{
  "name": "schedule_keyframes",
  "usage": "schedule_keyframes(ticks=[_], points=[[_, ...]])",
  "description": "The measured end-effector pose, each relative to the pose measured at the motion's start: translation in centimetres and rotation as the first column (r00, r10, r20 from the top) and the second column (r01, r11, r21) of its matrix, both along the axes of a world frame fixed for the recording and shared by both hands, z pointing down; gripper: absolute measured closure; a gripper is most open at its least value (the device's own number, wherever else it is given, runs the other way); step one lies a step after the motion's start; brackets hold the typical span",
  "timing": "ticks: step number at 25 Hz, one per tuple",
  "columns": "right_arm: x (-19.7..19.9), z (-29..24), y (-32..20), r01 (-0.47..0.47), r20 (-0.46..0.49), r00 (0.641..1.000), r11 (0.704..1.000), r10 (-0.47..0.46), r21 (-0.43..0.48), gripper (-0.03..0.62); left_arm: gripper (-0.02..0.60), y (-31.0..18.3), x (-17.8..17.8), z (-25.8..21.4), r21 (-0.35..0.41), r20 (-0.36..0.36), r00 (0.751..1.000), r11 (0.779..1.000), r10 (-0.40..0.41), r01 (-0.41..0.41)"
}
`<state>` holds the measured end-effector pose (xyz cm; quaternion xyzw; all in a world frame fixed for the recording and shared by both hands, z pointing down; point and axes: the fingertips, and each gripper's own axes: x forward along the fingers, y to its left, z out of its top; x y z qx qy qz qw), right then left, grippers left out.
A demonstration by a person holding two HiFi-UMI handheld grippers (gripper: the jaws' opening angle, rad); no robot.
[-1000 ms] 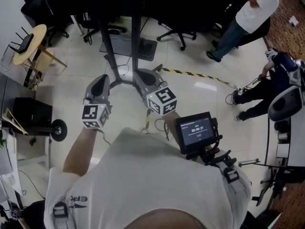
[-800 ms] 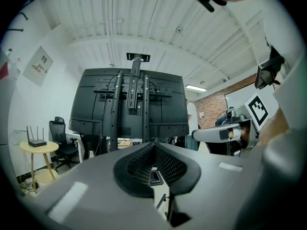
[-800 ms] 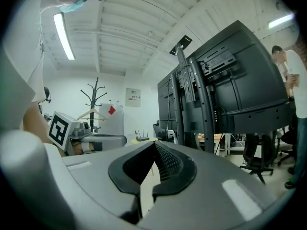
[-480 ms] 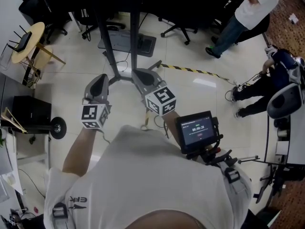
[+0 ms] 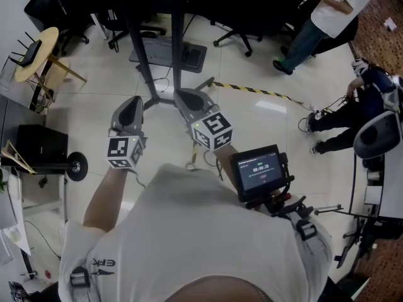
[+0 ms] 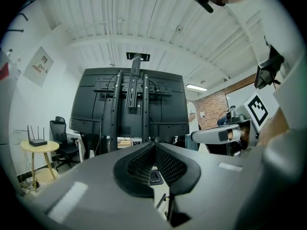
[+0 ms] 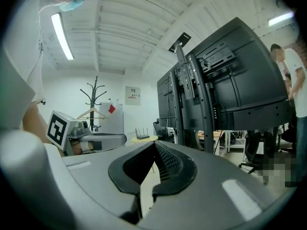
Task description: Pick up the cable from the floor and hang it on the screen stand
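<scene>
Grey and shut tight, the left tongs point(image 6: 152, 148) have their ribbed pads pressed together with nothing between them, and the right tongs point(image 7: 154, 146) are closed and empty in the same way. From the head view both are held out level side by side, well above the floor point(image 5: 94, 115), the left marker cube point(image 5: 124, 153) to the left of the right marker cube point(image 5: 213, 131), and both tips point toward the base of the screen stand point(image 5: 177, 49). That black stand rises just beyond them, two upright posts carrying the back of a large dark screen point(image 6: 129, 107), which fills the middle of the left gripper view and the right half of the right gripper view. The cable point(image 5: 252, 91), striped yellow and black, lies on the pale floor to the right of the stand base and runs away to the far right; neither pair of tongs touches it. At the far left a round yellow table point(image 5: 48, 48) bears a router point(image 5: 30, 54). At the far right stands a person in a white top point(image 5: 334, 14).
</scene>
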<state>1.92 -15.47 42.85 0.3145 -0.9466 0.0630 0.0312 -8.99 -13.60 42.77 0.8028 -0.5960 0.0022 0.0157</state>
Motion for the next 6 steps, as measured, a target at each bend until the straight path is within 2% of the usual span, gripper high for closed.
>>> schedule_keyframes(ticks=[6], points=[[-0.01, -0.03, -0.02, 0.002, 0.002, 1.000, 1.000, -0.002, 0.002, 0.582, 0.580, 0.06, 0.10, 0.04, -0.004, -0.013, 1.000, 1.000, -0.007, 0.007]])
